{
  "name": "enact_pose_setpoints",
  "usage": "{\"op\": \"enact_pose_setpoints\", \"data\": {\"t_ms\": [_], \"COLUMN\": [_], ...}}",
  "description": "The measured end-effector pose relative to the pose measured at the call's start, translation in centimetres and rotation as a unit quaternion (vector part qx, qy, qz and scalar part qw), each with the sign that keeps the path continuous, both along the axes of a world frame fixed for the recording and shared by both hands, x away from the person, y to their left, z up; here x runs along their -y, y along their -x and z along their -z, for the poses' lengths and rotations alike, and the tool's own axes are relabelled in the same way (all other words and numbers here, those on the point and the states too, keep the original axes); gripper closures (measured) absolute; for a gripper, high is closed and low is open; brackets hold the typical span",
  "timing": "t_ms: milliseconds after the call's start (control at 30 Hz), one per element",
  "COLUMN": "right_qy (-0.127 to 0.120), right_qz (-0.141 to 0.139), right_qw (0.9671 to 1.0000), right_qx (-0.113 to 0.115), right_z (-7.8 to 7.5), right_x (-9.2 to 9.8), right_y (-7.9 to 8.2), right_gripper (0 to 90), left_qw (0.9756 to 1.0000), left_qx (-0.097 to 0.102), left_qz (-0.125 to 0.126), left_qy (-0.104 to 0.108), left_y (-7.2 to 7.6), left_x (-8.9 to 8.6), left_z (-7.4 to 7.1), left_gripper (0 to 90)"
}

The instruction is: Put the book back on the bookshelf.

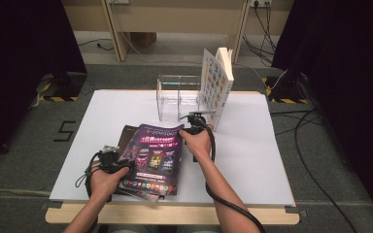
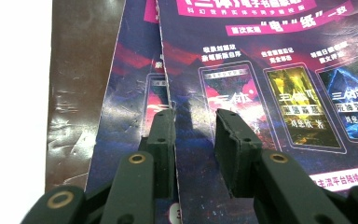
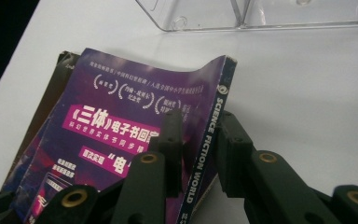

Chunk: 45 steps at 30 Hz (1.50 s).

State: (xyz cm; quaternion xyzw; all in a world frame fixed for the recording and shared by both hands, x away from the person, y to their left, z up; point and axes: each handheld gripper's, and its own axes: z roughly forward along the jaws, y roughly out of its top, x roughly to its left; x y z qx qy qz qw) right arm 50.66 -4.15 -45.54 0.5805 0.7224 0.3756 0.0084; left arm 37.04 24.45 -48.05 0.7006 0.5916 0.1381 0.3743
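Our right gripper (image 1: 194, 120) sits at the far right corner of the top magazine (image 1: 154, 156), a purple issue whose spine reads "Science Fiction World". In the right gripper view (image 3: 196, 133) the spine edge runs up between the two black jaws, one jaw over the cover and the other on the spine's outer side. That corner of the magazine curls up off the table. The jaws stand fairly narrow around the spine, but we cannot tell whether the pads actually press on it.

Our left gripper (image 1: 110, 154) is at the near left edge of the same stack. In the left gripper view (image 2: 195, 135) the left-hand jaw lies over the edge of the purple cover and the right-hand jaw lies further in on the cover, above the row of small book pictures. The gap between them is moderate, and we cannot tell whether anything is pinched there.

Under the top magazine, to the left of our left gripper, a second purple magazine (image 2: 129, 84) peeks out, and beneath that lies a dark brown cover (image 2: 81, 84).

Just beyond our right gripper stands a clear acrylic rack (image 1: 178, 97), with an upright book (image 1: 217, 82) leaning at its right end. Everything rests on the white table (image 1: 252, 160).
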Motion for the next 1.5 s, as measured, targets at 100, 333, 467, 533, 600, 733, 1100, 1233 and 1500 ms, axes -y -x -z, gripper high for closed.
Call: {"op": "enact_pose_setpoints", "data": {"t_ms": [100,333,467,533,600,733,1100,1233,1500], "right_qy": [0.002,-0.028,-0.037,-0.041,-0.051,-0.051,-0.054,-0.058,-0.063], "right_qz": [-0.002,0.004,0.002,0.003,0.006,0.009,0.011,0.009,0.009], "right_qw": [1.0,0.9996,0.9993,0.9991,0.9985,0.9979,0.9966,0.9951,0.9915], "right_qx": [-0.002,0.0,0.011,0.012,0.022,0.039,0.061,0.08,0.114], "right_z": [0.2,-0.4,-1.2,-1.4,-2.0,-3.0,-4.2,-4.9,-6.8], "right_x": [0.0,0.0,0.0,0.0,0.1,0.4,0.9,1.1,1.7], "right_y": [-0.1,0.2,0.5,0.6,0.6,0.9,1.6,2.0,2.9], "right_gripper": [76.1,80.4,81.8,82.2,83.6,84.5,84.8,84.9,85.0], "left_qw": [1.0,1.0,0.9995,0.9991,0.9988,0.9975,0.9951,0.9946,0.9937], "left_qx": [0.002,0.008,0.007,0.015,0.029,0.054,0.088,0.091,0.101], "left_qz": [-0.001,0.0,0.006,0.005,0.007,0.014,0.019,0.017,0.011], "left_qy": [0.004,0.003,0.031,0.039,0.038,0.042,0.043,0.045,0.048], "left_y": [0.1,0.2,0.3,0.4,0.7,1.7,3.4,3.6,3.9], "left_x": [-0.1,-0.1,-0.4,-0.5,-0.5,-0.5,-1.5,-1.8,-2.1], "left_z": [0.1,0.1,0.3,0.2,-0.1,-0.5,0.5,0.6,0.6], "left_gripper": [67.7,67.9,66.3,64.4,63.1,61.4,58.7,58.5,58.7]}}
